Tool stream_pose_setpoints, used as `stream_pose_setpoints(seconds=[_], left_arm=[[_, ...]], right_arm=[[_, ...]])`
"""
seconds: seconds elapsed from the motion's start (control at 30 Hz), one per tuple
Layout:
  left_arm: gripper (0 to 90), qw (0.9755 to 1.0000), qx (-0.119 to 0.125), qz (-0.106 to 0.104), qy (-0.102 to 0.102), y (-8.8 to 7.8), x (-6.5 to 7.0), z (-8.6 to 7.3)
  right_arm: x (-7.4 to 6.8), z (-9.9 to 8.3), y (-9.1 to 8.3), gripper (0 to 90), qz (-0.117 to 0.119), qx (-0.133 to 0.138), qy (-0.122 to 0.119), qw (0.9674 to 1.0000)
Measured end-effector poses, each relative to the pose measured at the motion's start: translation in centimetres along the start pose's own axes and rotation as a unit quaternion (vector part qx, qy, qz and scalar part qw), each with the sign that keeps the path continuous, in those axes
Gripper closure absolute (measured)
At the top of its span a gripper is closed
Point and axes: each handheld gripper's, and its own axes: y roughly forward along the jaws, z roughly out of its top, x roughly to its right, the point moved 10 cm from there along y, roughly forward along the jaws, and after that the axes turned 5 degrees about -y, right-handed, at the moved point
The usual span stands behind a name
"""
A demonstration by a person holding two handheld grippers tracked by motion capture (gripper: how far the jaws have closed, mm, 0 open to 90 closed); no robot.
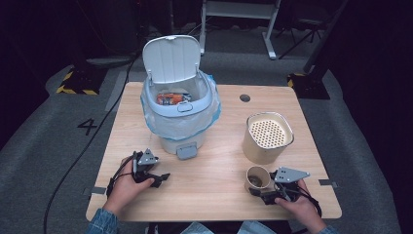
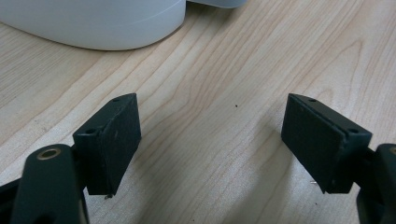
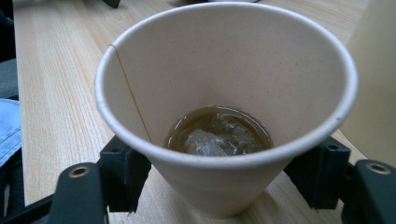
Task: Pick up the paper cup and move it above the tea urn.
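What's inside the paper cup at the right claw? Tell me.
The paper cup holds a shallow pool of brownish liquid with pale soggy lumps in it. The cup's bottom under that liquid is covered.

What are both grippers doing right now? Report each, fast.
Left gripper: open, nothing between its jaws.
Right gripper: closed on the paper cup.

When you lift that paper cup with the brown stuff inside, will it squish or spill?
Probably a little squishy: the paper cup has thin walls, and the right gripper clamps it low down. The brown liquid sits shallow, so it likely spills only if tipped far.
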Motion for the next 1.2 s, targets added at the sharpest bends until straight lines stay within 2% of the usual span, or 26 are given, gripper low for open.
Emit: stream_pose_setpoints(seconds=[0.1,0.27,0.63,1.03,1.2], left_arm=[[20.4,1.0,0.0,0.0,0.0,0.0,0.0,0.0],[20.4,1.0,0.0,0.0,0.0,0.0,0.0,0.0],[20.4,1.0,0.0,0.001,0.001,0.0,0.0,0.0],[20.1,1.0,0.0,-0.001,0.002,0.2,-0.2,0.2],[20.1,1.0,-0.001,0.001,0.002,0.2,-0.2,0.3]], right_arm=[[0.1,0.0,-0.1,31.0,0.004,0.002,-0.001,1.0],[0.3,0.4,-0.6,31.8,-0.004,0.011,-0.009,0.9999],[0.7,1.1,-2.1,31.9,0.007,0.016,-0.012,0.9998],[2.0,2.6,-5.0,31.8,-0.007,0.02,0.005,0.9998],[2.6,3.4,-6.1,31.9,-0.015,0.016,0.001,0.9998]])
